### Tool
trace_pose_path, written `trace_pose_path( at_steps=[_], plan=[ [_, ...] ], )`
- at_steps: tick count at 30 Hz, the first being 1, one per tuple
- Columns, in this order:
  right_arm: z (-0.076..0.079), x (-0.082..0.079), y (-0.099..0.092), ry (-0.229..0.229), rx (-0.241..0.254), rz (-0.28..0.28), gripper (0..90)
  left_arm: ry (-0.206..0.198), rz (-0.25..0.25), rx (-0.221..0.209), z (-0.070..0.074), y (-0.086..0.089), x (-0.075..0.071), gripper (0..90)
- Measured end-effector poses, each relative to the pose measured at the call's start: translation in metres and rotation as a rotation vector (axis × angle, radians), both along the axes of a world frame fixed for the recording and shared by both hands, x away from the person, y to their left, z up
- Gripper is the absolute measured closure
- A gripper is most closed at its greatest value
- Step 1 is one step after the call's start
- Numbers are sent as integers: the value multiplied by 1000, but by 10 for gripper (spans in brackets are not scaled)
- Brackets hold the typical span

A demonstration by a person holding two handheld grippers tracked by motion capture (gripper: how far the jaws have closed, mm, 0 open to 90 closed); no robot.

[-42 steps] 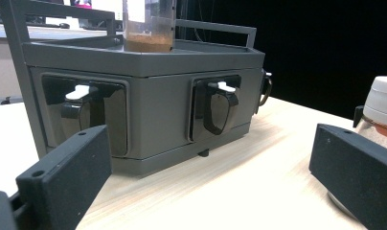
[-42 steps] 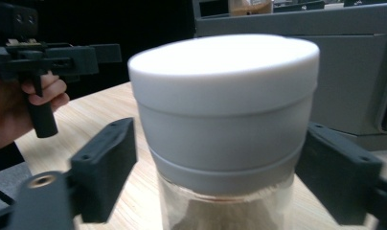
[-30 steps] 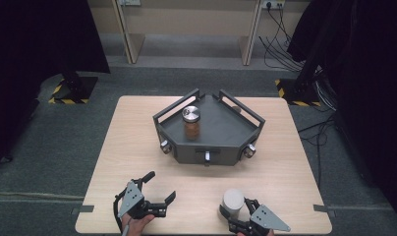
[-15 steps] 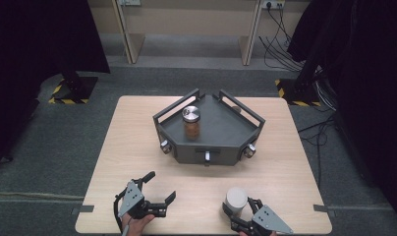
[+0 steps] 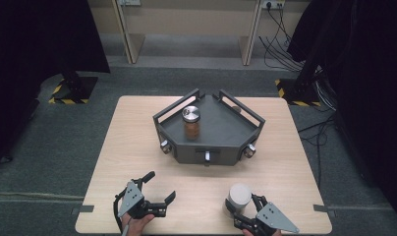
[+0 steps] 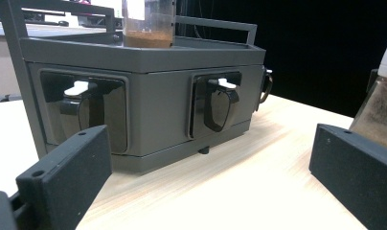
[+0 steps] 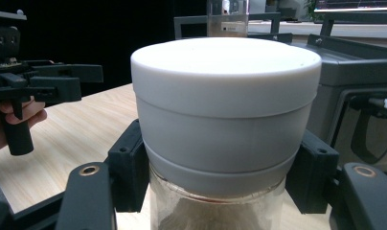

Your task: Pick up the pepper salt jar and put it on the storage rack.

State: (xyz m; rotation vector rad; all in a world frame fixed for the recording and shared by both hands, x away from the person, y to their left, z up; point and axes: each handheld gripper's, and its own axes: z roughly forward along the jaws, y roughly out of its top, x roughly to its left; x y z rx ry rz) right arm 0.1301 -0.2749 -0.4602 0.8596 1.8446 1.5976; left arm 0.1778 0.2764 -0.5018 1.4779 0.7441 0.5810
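- Two grippers sit at the near edge of the table (image 5: 113, 147): the left gripper (image 5: 159, 189) at the near left, the right gripper (image 5: 241, 209) at the near right.
- Right gripper: its jaws are clamped on a white-capped jar (image 5: 239, 197), the pads pressing the glass just under the cap, as the right gripper view shows (image 7: 225, 120). Brownish powder shows inside the glass below the cap.
- Compared with a second ago, the right jaws have just been closing the last bit onto the jar, which was already between them then; half a second ago and now they grip it alike.
- The white-capped jar stands upright on the near right of the table, well apart from the grey rack (image 5: 221, 130); against the earlier frames its place has barely changed.
- Left gripper: jaws spread wide with only bare table between them; in the left gripper view they frame the rack's front (image 6: 158, 110) with its two dark latches. It rests where it was a second ago.
- On the rack's top stands a second jar with a metal lid (image 5: 191, 123), upright, with brown contents, unmoved since the earlier frames.
- From the left gripper view, the white-capped jar appears at the right edge (image 6: 381, 110).
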Motion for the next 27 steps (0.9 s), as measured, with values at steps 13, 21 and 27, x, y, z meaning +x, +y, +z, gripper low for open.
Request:
trace_pose_path(
  at_steps=[13, 21, 27],
  plan=[
    [29, 16, 1, -1, 15, 18, 360, -1, 4, 1, 0, 1, 0, 1],
    [57, 32, 3, 9, 2, 36, 360, -2, 4, 4, 0, 0, 0, 2],
    [83, 50, 7, 12, 2, 49, 360, -1, 1, 4, 0, 0, 1, 1]
  ],
)
